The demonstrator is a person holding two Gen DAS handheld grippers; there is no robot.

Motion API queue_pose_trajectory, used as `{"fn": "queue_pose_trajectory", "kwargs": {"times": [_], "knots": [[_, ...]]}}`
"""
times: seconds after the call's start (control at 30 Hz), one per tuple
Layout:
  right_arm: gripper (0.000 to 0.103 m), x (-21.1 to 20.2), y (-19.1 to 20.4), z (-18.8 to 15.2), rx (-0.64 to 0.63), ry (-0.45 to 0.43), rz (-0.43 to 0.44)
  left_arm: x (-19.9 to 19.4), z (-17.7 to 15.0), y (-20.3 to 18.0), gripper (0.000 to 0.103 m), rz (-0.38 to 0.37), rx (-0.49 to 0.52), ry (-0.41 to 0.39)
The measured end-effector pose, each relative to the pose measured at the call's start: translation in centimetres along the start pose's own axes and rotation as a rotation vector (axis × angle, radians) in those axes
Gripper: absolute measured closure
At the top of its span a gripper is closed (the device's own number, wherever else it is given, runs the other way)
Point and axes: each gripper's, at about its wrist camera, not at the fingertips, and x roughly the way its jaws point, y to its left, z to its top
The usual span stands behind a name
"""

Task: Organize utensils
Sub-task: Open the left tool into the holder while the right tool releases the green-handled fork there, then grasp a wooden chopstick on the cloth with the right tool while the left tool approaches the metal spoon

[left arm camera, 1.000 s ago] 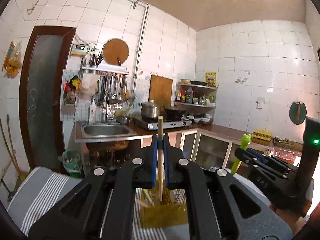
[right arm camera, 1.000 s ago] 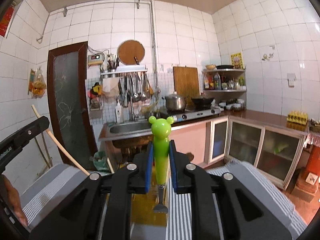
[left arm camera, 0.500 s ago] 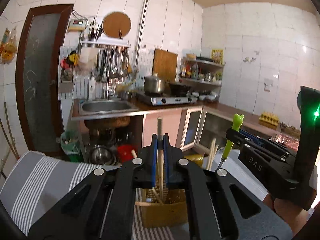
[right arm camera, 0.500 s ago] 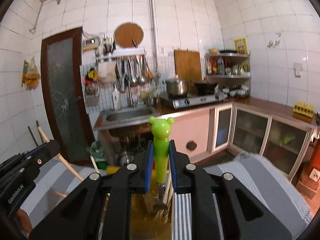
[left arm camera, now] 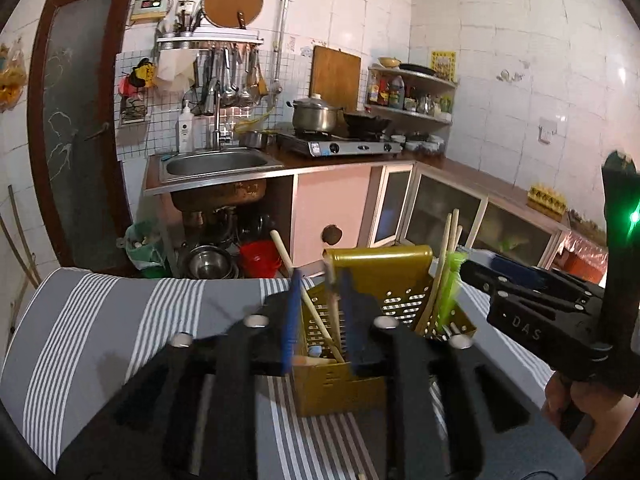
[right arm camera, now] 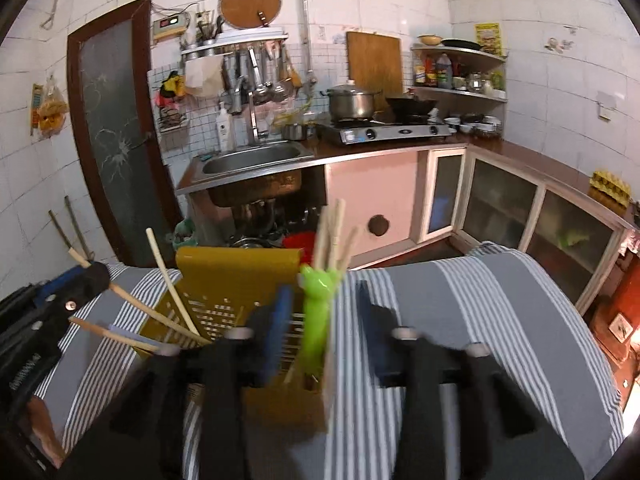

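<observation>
A mustard-yellow slotted utensil holder (left arm camera: 360, 376) stands on a grey striped cloth (left arm camera: 120, 320); it also shows in the right wrist view (right arm camera: 236, 280). My left gripper (left arm camera: 318, 320) is open above the holder's left part; a wooden stick (left arm camera: 304, 300) leans loose between its jaws. My right gripper (right arm camera: 322, 332) is open over the holder's right part; the green frog-handled utensil (right arm camera: 316, 320) stands in the holder between the jaws, beside several wooden chopsticks (right arm camera: 334, 236). The right gripper (left arm camera: 540, 312) also shows at the right of the left wrist view.
The cloth-covered table (right arm camera: 480, 320) drops off ahead towards the kitchen floor. Beyond are a sink (left arm camera: 216, 164), a gas stove with a pot (left arm camera: 316, 118), cabinets (right arm camera: 500, 208) and a dark door (left arm camera: 76, 120).
Both grippers have dropped to the holder and opened. The wooden stick and the green frog utensil, held before, now stand loose in the holder.
</observation>
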Motion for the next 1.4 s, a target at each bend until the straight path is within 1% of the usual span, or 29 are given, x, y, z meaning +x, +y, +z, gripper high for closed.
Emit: {"fn": "queue_pose_trajectory", "kwargs": {"times": [0.03, 0.07, 0.1, 0.13, 0.17, 0.23, 0.27, 0.3, 0.33, 0.37, 0.43, 0.57, 0.73, 0.8, 0.93, 1.03, 1.1, 1.13, 1.2, 1.27, 1.33, 1.37, 1.4], "knots": [[0.055, -0.7, -0.2, 0.0, 0.004, -0.004, -0.009, -0.9, 0.1, 0.2, 0.068, 0.001, -0.010, -0.009], [0.054, -1.1, -0.4, 0.1, 0.008, -0.004, -0.012, -1.5, 0.2, 0.3, 0.064, 0.003, -0.014, -0.012], [0.053, -1.7, -0.6, 0.1, 0.014, -0.004, -0.016, -2.3, 0.3, 0.5, 0.054, 0.008, -0.019, -0.017], [0.047, -2.7, -0.9, -0.2, 0.026, -0.008, -0.023, -3.1, 0.3, 0.7, 0.045, 0.016, -0.023, -0.025], [0.041, -3.4, -0.9, -0.3, 0.032, -0.013, -0.028, -4.1, 0.2, 1.0, 0.040, 0.028, -0.030, -0.037], [0.037, -5.1, -0.9, -1.3, 0.033, -0.032, -0.038, -6.1, -0.4, 1.8, 0.020, 0.052, -0.048, -0.059], [0.034, -5.9, -0.8, -1.8, 0.027, -0.037, -0.040, -6.7, -0.8, 2.1, 0.015, 0.062, -0.057, -0.064], [0.033, -6.8, -0.5, -2.9, 0.021, -0.043, -0.043, -7.4, -1.4, 2.5, 0.008, 0.077, -0.070, -0.068], [0.030, -7.5, -0.3, -3.7, 0.017, -0.047, -0.041, -7.8, -1.8, 2.8, 0.005, 0.087, -0.077, -0.069], [0.029, -7.8, -0.1, -4.2, 0.015, -0.048, -0.040, -8.3, -2.7, 3.3, 0.005, 0.101, -0.084, -0.066], [0.028, -8.7, 0.3, -6.6, 0.016, -0.042, -0.034, -8.7, -4.2, 4.1, 0.005, 0.126, -0.094, -0.041], [0.028, -9.2, 1.3, -10.3, 0.020, 0.000, -0.017, -8.7, -8.2, 6.0, 0.005, 0.174, -0.120, 0.045], [0.028, -8.0, 3.2, -14.8, -0.001, 0.123, 0.015, -7.9, -13.1, 8.2, 0.005, 0.222, -0.117, 0.154], [0.028, -7.3, 3.9, -16.3, -0.021, 0.167, 0.011, -7.4, -14.3, 9.0, 0.005, 0.247, -0.110, 0.189], [0.028, -6.4, 5.2, -18.3, -0.036, 0.242, 0.027, -6.3, -15.6, 10.6, 0.005, 0.290, -0.108, 0.236], [0.029, -6.2, 6.4, -18.9, -0.070, 0.266, 0.021, -5.0, -15.7, 11.8, 0.005, 0.300, -0.108, 0.282], [0.033, -6.0, 7.1, -18.9, -0.082, 0.285, 0.025, -4.6, -16.1, 12.3, 0.005, 0.295, -0.125, 0.309], [0.037, -5.7, 7.5, -18.8, -0.084, 0.301, 0.030, -4.5, -16.2, 12.5, 0.005, 0.290, -0.137, 0.322], [0.041, -5.3, 8.3, -18.8, -0.092, 0.327, 0.029, -4.5, -16.3, 12.8, 0.005, 0.288, -0.145, 0.329], [0.052, -4.7, 9.0, -19.3, -0.115, 0.360, 0.018, -4.6, -16.4, 12.9, 0.005, 0.286, -0.147, 0.325], [0.053, -4.4, 9.5, -19.6, -0.134, 0.372, 0.003, -4.6, -16.6, 13.1, 0.005, 0.284, -0.155, 0.323], [0.057, -4.3, 9.8, -19.6, -0.139, 0.369, -0.002, -4.6, -16.7, 13.0, 0.005, 0.282, -0.159, 0.324], [0.058, -4.3, 9.9, -19.6, -0.139, 0.371, 0.000, -4.6, -16.8, 13.0, 0.005, 0.280, -0.161, 0.326]]}}
